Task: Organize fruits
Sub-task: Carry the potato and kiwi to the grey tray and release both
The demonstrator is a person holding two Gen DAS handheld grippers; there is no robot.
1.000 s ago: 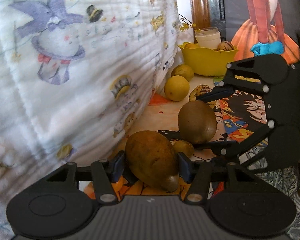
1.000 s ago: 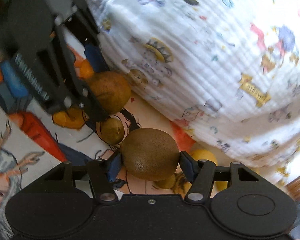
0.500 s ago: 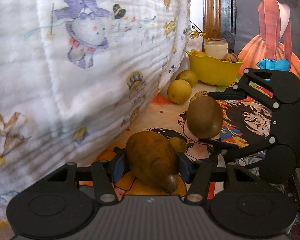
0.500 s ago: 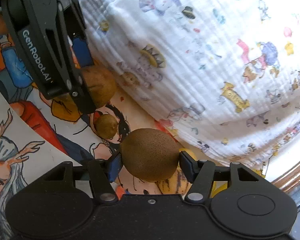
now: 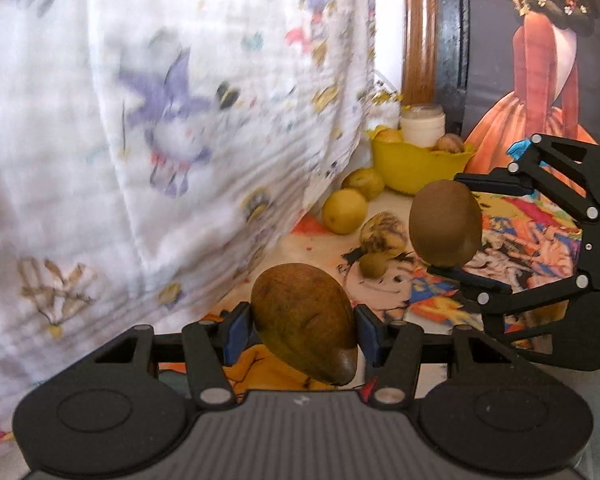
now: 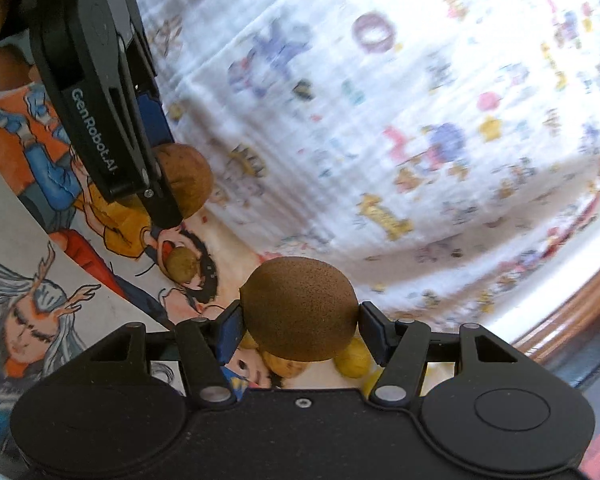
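My left gripper (image 5: 304, 330) is shut on a brown oval fruit (image 5: 304, 320) and holds it above the printed cloth. My right gripper (image 6: 300, 330) is shut on a round brown kiwi-like fruit (image 6: 300, 308), also lifted; in the left wrist view that fruit (image 5: 444, 222) and gripper hang ahead on the right. A yellow bowl (image 5: 416, 168) with fruit stands at the far end. Two yellow lemons (image 5: 344, 210) and two small brownish fruits (image 5: 374, 264) lie on the cloth before it. In the right wrist view the left gripper's fruit (image 6: 188, 182) is at upper left.
A white quilted blanket with cartoon prints (image 5: 160, 120) rises along the left side. A white jar (image 5: 422, 124) stands behind the bowl. A wooden post (image 5: 418, 28) and a poster of a woman in an orange dress (image 5: 540, 80) are at the back.
Both grippers have risen with their fruits and moved forward toward the bowl end. The small fruit left on the cloth now lies farther below them.
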